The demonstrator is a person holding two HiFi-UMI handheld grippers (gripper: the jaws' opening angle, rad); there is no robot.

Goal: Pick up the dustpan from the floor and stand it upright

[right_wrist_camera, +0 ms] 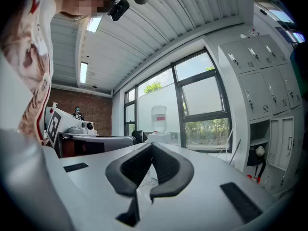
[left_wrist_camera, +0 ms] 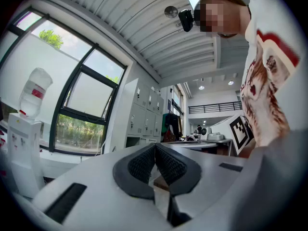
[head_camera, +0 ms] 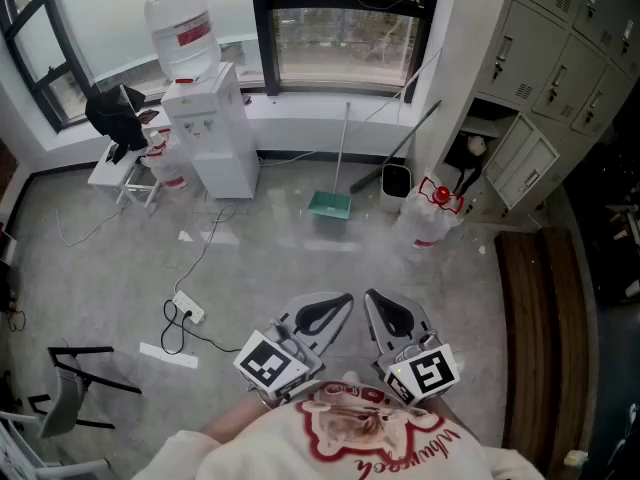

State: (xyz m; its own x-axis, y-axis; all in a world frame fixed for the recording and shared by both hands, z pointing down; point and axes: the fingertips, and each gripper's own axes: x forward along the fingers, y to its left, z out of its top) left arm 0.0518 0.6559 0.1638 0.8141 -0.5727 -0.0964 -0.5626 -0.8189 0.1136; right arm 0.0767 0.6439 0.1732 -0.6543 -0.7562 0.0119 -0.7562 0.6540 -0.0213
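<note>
Right under the person's chest, the left gripper [left_wrist_camera: 155, 148] and the right gripper [right_wrist_camera: 152, 148] are sitting side by side, each clenched on nothing, ribbed pads pressing together at the tips. Both are pointing out across the room rather than down.

Farther out on the grey floor [head_camera: 100, 268], a white power strip [head_camera: 188, 310] is trailing its cable. Well beyond that, the dustpan [head_camera: 329, 205] is resting with its green pan on the floor, just below the window [head_camera: 340, 28], well apart from both grippers. Its thin pale handle [head_camera: 344, 148] is running toward the sill; I cannot tell whether it is leaning there or lying flat. A dark stick [head_camera: 400, 148] is slanting just beside it, and a water dispenser [head_camera: 210, 128] is standing to the left.

It looks like a light, stiff plastic pan on a slim, smooth rod. I would be taking the rod partway up with 1 gripper; the pan's weight could be swinging it round in the pads, so a firm pinch seems wise.

Only the head view is showing the pan itself. The 2 gripper views are looking level, over it, and showing what the head view is hiding: how the pads are meeting.
</note>
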